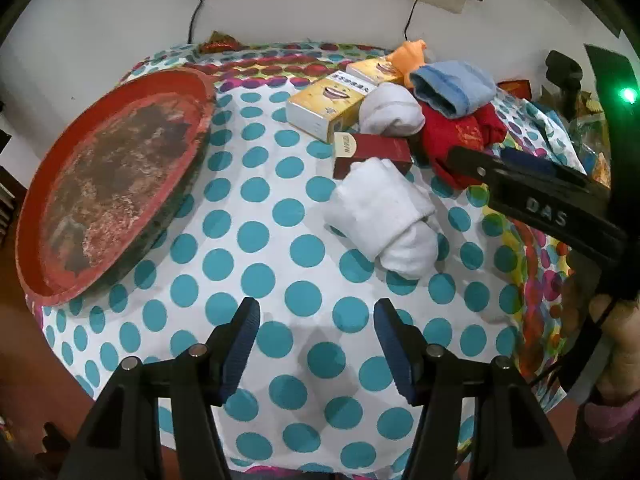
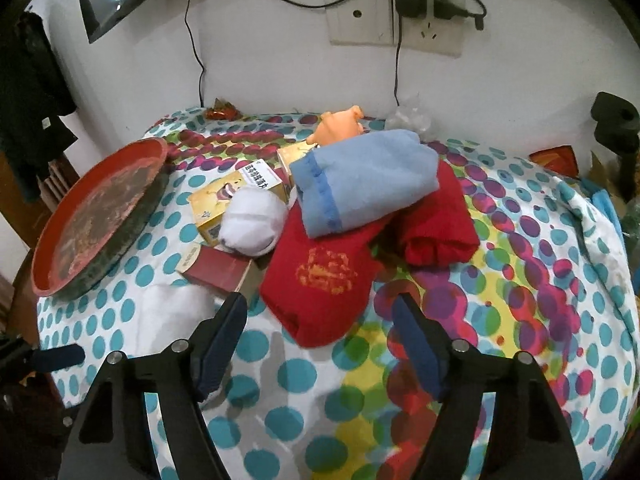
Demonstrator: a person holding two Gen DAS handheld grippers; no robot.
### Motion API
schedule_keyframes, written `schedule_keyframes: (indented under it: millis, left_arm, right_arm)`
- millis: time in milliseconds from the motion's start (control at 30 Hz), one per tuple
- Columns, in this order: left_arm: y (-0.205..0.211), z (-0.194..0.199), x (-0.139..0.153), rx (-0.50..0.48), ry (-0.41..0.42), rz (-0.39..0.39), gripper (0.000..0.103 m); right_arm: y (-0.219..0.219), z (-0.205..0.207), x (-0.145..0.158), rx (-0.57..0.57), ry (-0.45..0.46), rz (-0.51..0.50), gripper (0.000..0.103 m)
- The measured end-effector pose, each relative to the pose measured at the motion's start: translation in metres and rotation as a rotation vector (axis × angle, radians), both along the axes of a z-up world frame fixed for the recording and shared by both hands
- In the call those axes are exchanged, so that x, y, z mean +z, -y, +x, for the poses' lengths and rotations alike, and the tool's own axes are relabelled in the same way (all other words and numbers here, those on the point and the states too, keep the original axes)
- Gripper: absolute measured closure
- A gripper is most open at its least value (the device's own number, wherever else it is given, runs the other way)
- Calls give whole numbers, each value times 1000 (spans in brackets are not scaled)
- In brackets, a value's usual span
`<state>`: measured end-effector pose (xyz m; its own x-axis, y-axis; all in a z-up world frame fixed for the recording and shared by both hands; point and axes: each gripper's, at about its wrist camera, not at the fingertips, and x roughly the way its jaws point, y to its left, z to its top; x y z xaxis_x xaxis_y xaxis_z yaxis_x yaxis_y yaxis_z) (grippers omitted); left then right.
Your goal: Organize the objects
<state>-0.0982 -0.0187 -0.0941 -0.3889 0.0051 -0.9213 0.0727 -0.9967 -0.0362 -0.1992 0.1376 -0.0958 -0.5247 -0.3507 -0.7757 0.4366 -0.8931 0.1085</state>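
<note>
**Mei:** Judging from the right wrist view, the right tongs hover low over the counter, jaws spread wide and holding nothing, with the toe of the red sock lying between the fingertips at the centre of the frame.

**Arun:** So that sock looks like the step in hand. And the left tongs?

**Mei:** Also wide open and empty, poised above bare dotted cloth at the bottom centre of the left view. The rolled white sock sits just above them, right of centre.

**Arun:** Where would things go?

**Mei:** Probably the red tray, which fills the left side of both frames with nothing in it. That is a guess from the task alone.

**Arun:** What makes a clean pick on the red sock?

**Mei:** Its upper end is pinned under the folded blue towel, which also overlaps the second red sock to the right. The person would do well to pinch the free toe end deep, gathering thick fabric, then draw it out low and toward the bottom of the frame rather than lifting straight up.

**Arun:** Otherwise the towel tips?

**Mei:** Likely, and it could nudge the white sock ball resting on the yellow box, or the maroon box touching the sock's left edge.
</note>
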Motion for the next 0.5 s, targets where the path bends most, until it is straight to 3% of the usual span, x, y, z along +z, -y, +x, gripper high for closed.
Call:
schedule_keyframes:
  millis: [267, 367, 500]
  left_arm:
    - [-2, -15, -11, 4, 30, 21, 42]
    - [-4, -21, -14, 7, 39, 19, 42]
    - [-7, -27, -19, 15, 51, 22, 42]
  right_arm:
    - [16, -20, -16, 15, -6, 51, 31]
    - [19, -25, -22, 19, 0, 58, 45]
    - [20, -27, -24, 22, -2, 54, 57]
